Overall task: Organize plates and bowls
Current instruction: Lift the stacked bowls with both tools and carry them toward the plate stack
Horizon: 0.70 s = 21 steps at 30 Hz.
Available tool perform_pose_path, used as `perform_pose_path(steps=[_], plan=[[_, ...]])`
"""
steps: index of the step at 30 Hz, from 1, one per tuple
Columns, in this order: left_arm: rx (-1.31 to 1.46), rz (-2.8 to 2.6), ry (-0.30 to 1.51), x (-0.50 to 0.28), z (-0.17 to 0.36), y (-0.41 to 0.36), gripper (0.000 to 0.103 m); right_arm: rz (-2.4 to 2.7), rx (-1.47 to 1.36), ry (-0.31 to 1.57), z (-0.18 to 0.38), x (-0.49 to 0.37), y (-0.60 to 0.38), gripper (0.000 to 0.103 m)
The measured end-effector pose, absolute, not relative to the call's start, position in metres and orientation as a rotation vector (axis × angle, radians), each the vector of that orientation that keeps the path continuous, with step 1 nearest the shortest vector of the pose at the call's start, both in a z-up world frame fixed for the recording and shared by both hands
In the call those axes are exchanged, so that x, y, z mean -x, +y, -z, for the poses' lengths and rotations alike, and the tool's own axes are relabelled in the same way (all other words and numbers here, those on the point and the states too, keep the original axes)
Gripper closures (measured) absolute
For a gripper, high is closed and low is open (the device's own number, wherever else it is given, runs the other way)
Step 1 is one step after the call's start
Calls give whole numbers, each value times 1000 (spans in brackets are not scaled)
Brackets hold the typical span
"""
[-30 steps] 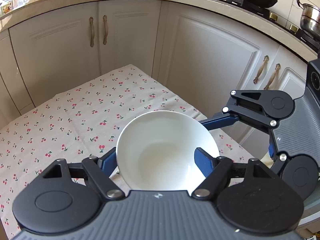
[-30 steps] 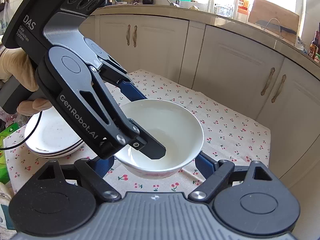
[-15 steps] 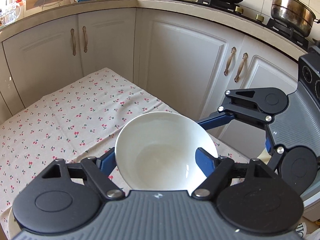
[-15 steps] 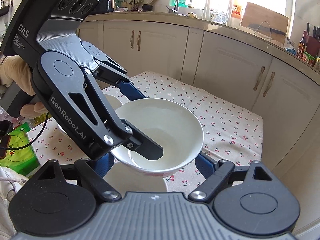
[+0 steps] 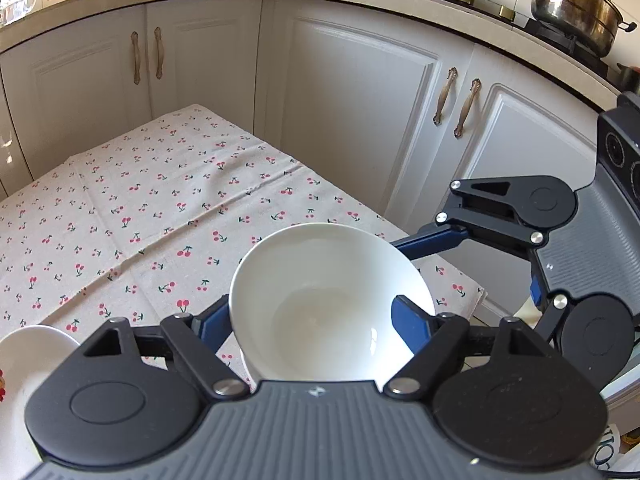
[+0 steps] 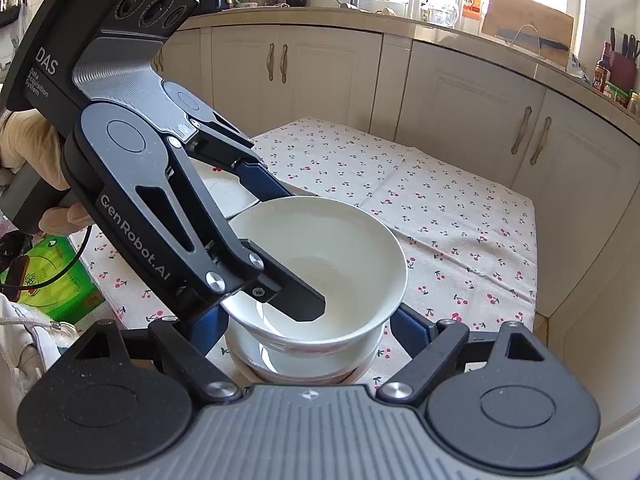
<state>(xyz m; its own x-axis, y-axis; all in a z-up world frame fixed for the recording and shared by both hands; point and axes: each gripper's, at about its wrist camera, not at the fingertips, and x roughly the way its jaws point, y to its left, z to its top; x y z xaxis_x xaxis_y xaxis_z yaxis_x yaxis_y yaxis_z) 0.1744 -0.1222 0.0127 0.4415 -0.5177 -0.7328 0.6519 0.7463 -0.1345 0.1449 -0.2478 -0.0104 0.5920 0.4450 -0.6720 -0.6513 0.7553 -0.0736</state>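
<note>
Both the left gripper and the right gripper hold the white bowl by its sides, just above another bowl, the left jaws having just opened a little.

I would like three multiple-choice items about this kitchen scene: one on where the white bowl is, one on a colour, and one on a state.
1. Where is the white bowl?
A. in the sink
B. over a stack of white dishes
C. on the stove

2. What colour are the cherries printed on the tablecloth?
A. blue
B. yellow
C. red

3. In what state is the white bowl?
A. upright and empty
B. upside down
C. full of soup

Answers:
1 B: in the right wrist view the stack of white dishes shows directly under the bowl, at the near edge of the cloth.
2 C: small red cherries with green stems cover the cloth in both views.
3 A: its opening faces up and the inside is bare white.
</note>
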Motion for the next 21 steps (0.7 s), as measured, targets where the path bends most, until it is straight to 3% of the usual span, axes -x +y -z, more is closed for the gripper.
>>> perform_pose_path(steps=[17, 21], plan=[[-149, 748, 861, -176, 1, -120, 21, -640, 331, 714, 23, -144, -248, 12], [-128, 759, 875, -179, 6, -119, 16, -638, 331, 727, 26, -145, -246, 12]])
